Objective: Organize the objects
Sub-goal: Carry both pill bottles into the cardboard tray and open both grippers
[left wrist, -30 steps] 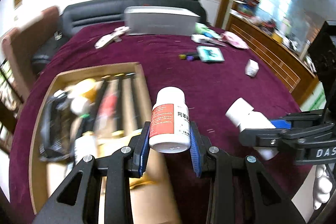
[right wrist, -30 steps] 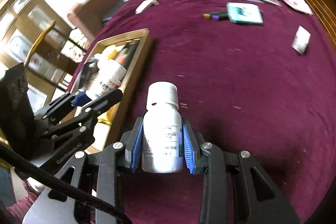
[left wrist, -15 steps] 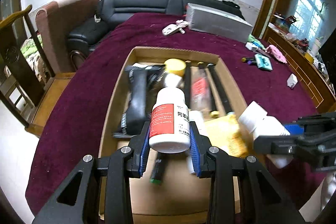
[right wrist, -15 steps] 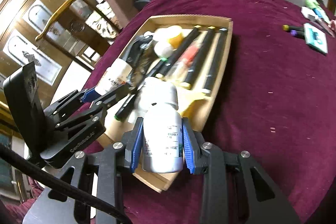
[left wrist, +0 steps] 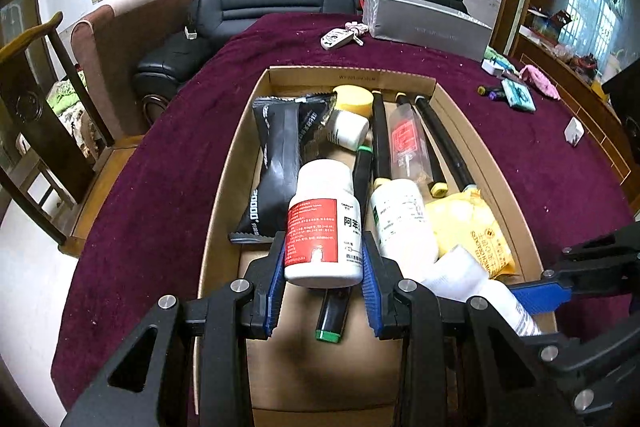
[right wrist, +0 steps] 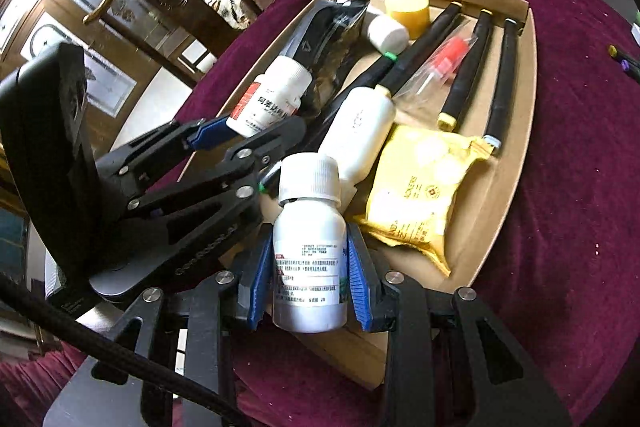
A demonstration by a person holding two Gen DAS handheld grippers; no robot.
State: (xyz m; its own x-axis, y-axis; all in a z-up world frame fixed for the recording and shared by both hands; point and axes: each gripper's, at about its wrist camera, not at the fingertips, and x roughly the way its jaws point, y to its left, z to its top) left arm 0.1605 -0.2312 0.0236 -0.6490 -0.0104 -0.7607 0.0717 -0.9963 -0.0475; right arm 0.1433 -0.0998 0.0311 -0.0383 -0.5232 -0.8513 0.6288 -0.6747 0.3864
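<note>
left wrist: left gripper (left wrist: 323, 279) tilted down, jaws clamping red-label bottle (left wrist: 322, 223) over box (left wrist: 496, 183)

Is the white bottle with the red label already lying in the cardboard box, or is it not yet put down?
Not yet put down. The red-label bottle is clamped in the left gripper, above the cardboard box.

Both wrist cameras look steeply down along own jaws, close above cardboard tray (left wrist: 224, 195) (right wrist: 516, 147) on bench; left squarely, right obliquely. Each sees other's gripper.
</note>
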